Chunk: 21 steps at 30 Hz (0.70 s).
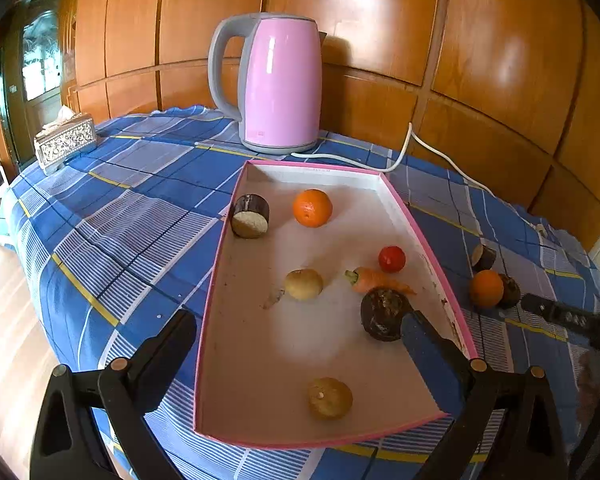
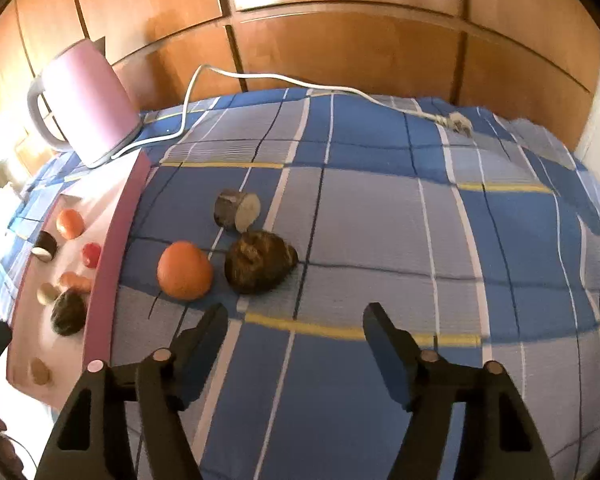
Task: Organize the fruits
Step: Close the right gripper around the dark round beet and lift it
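- We are hovering the right tongs (image 2: 296, 320), jaws apart and empty, near the round, smooth orange fruit (image 2: 185, 270) lying on the blue checked counter (image 2: 380, 220) beside the pink-rimmed tray (image 2: 112, 248).
- We are judging it light, firm and prone to rolling, best gripped across its middle.
- We are holding the left tongs (image 1: 300, 332) wide and empty over the tray.

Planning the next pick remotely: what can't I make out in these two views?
- Left wrist view: the dark round piece in the tray is partly covered by the left gripper finger.
- Same view: the dark lump on the cloth is half hidden behind the orange.
- Right wrist view: the tray contents at the left edge are blurred; the small tan piece can't be identified.
- Right gripper: open, empty.
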### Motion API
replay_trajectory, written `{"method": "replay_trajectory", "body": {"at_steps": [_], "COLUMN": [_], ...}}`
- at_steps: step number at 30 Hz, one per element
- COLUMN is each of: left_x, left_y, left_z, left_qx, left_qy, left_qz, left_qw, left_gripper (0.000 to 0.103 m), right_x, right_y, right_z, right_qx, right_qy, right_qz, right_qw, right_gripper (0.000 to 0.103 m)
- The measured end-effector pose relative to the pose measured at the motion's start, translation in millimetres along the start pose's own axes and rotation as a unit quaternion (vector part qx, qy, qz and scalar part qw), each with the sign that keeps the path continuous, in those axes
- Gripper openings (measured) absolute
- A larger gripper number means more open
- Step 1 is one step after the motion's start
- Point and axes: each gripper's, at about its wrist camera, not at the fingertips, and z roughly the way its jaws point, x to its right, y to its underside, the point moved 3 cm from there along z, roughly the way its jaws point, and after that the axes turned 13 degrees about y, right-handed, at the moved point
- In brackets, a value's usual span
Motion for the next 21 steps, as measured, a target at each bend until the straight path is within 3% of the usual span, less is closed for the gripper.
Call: {"method": "replay_trajectory", "body": {"at_steps": [14, 15, 16, 21], "left_x": [-5, -6, -6, -5], "left_y": [0, -1, -1, -1], "left_z": [3, 2, 2, 0], "left_qx": [-0.006, -0.006, -0.006, -0.004], "left_qy": [0.002, 0.0, 0.0, -0.002], "left_qz": [-0.006, -0.007, -0.008, -0.011], "left_qw": [1.0, 1.0, 1.0, 0.9999], "left_gripper": [0.103, 0.103, 0.103, 0.103], "right_x": [-35, -34, -32, -28], "right_y": [-34, -36, -36, -25], "right_z": [41, 42, 44, 36], "right_qx": [-0.019, -0.019, -0.024, -0.023], "right_qy": [-0.002, -0.002, -0.007, -0.014], "right_qz": [-0.072, -0.068, -0.066, -0.077], "right_qw": [0.997, 0.997, 0.998, 0.997], "right_gripper": [0.07, 0.067, 0.052, 0.051]}}
